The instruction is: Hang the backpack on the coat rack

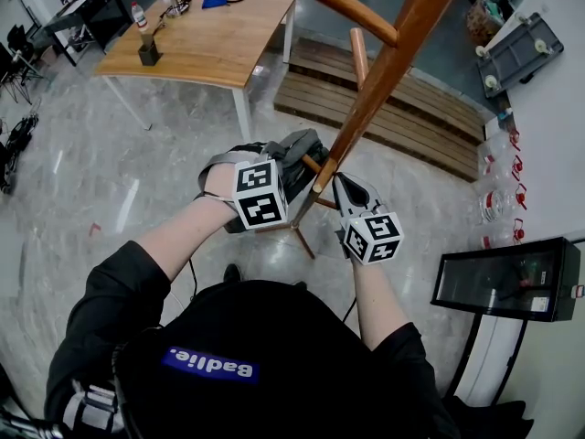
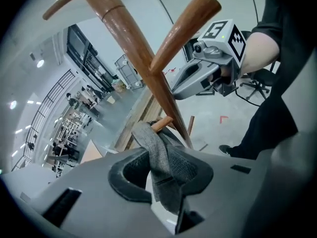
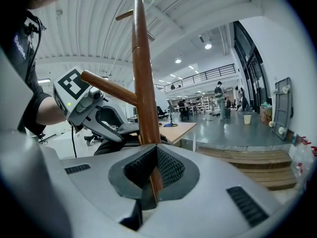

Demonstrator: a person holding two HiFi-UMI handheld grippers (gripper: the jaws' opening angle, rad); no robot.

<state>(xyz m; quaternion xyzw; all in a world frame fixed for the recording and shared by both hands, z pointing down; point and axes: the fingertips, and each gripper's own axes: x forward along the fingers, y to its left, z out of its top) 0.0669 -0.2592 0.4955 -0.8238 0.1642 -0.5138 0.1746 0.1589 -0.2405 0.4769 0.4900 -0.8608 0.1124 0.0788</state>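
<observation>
left gripper view, item one: left gripper (image 2: pixel 161 175), jaws clenched on a grey woven strap (image 2: pixel 158 148), which runs up from the jaws to a short lower peg (image 2: pixel 161 124) and looks draped at its tip. likely reason: the strap is being fed onto the peg, so the grip sits close to the loop for control.

item two: right gripper (image 3: pixel 151 175), jaws closed around the pole of the coat rack (image 3: pixel 143 83). likely reason: to steady the stand while the load goes on, as it leans across the head view.

item three: backpack (image 1: pixel 294 154), dark grey, bunched low against the pole just behind the left gripper. whether the peg bears its weight cannot be told. judged state of task: near the end, hanging not confirmed.

item four: upper peg (image 1: pixel 352 12), bare, angled upward, well above both grippers.

surface: floor (image 1: pixel 119 181), polished grey stone, glossy with reflections. the rack's feet rest on it below the grippers.

room:
- table (image 1: pixel 219 44), light wood top on white legs, small items on it, well apart from the rack.
- wooden platform (image 1: pixel 402 108), slatted, low, behind the rack.
- bottles (image 1: pixel 498 199), clear, red caps, along the right wall.
- glass-fronted case (image 1: pixel 507 282), black frame, near the right wall.
</observation>
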